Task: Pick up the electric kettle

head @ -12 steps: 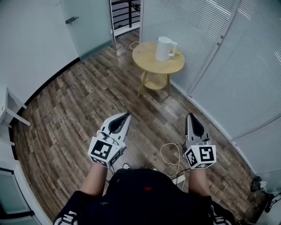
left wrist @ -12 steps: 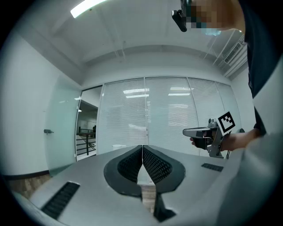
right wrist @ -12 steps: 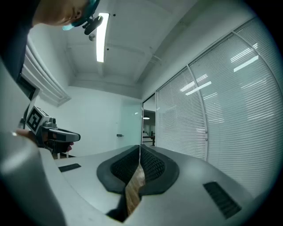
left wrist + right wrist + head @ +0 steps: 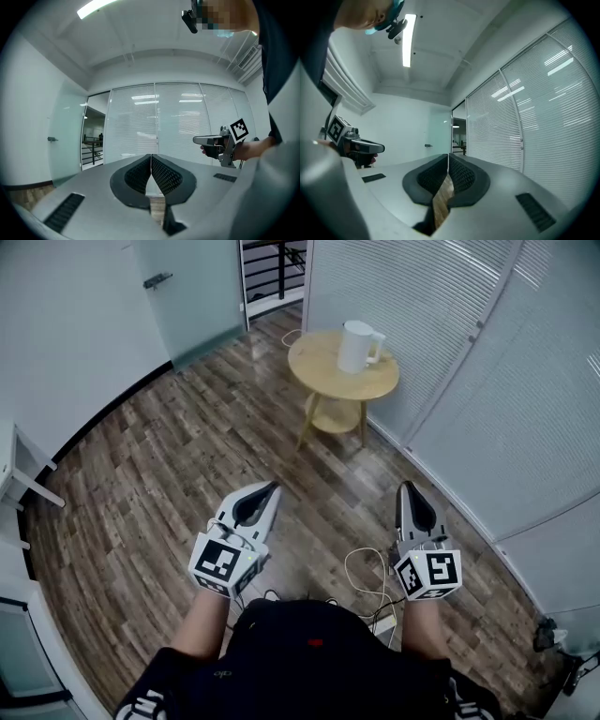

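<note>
The step in hand looks like the approach, and the wooden floor (image 4: 178,456) between the person and the small round worktop (image 4: 323,376) has to be crossed before any grasp. It would be wise to step clear of the loose white cable (image 4: 361,568) lying near the feet. It would also help to come round so that one gripper meets the handle of the white kettle (image 4: 356,345) squarely, since the handle points right, towards the blinds. A gripper will have to spread its jaws before arriving, then close on the handle and lift straight up so the kettle does not tip. At present the left gripper (image 4: 273,487) and the right gripper (image 4: 404,487) are both held level with their jaws pressed together and nothing between them. The kettle stands upright on the far right part of the worktop, well apart from both grippers. It is far ahead of them, and nearer the right gripper's line than the left's.
</note>
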{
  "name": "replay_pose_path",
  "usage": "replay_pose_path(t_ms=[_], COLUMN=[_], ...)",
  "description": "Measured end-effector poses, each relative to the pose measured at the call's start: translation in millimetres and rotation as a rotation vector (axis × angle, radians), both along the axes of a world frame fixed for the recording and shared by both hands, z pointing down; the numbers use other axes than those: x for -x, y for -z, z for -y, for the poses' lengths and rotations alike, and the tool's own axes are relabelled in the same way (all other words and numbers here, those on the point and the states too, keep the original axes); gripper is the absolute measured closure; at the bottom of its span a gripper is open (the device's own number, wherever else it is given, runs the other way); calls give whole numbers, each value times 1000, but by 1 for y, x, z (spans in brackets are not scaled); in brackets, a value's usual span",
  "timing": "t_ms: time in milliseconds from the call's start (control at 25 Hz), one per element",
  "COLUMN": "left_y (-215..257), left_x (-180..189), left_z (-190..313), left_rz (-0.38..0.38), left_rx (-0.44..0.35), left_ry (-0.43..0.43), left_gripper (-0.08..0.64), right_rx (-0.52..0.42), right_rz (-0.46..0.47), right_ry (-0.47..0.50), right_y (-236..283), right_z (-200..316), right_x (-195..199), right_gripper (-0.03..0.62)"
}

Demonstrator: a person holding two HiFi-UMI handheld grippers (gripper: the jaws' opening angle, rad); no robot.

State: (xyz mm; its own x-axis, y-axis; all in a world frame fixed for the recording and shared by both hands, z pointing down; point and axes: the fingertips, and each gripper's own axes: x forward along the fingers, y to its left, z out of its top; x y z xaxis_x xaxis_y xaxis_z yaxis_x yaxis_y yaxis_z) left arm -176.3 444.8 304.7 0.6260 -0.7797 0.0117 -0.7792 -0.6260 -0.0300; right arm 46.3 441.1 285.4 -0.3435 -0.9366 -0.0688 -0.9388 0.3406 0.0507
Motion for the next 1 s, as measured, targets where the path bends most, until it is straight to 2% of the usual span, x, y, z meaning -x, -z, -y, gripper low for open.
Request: replay_pose_path(t_ms=[640, 1000], left_y=[-18, -29], left_x=[85, 99], left_z=[15, 44], left_rz=[-19, -26], left_rx=[16, 39], left_ry=[-50, -59], left_gripper=[537, 537], right_rx=[14, 83], right_rz=[-2, -37], right_ry=[2, -12], right_y=[-16, -31], right_z=[9, 44], right_x=[94, 108], right_gripper=[561, 563])
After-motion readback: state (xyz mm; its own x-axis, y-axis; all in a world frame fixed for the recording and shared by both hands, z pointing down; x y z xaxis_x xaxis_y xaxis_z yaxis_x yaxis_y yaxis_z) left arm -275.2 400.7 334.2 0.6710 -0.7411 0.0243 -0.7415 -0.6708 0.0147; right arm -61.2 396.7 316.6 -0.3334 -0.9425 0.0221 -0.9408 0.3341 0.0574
